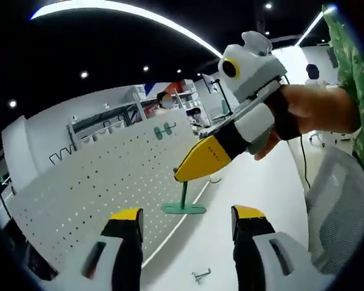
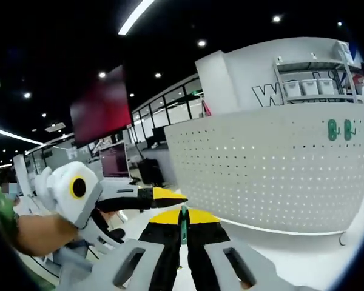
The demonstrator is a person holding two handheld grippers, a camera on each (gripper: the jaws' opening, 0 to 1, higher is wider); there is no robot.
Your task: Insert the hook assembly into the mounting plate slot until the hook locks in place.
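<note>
Left gripper view shows the right gripper clamping the green hook, left fingers spread apart.

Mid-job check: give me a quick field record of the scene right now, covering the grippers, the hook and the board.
left gripper: open, holding nothing
right gripper: shut on green hook, hook hanging below the jaws
pegboard: white, perforated, standing upright on the white table
hooks on board: two green hooks mounted near its top edge
loose item: small metal hook lying on the table
insertion: not yet done, held hook is off the board
</note>
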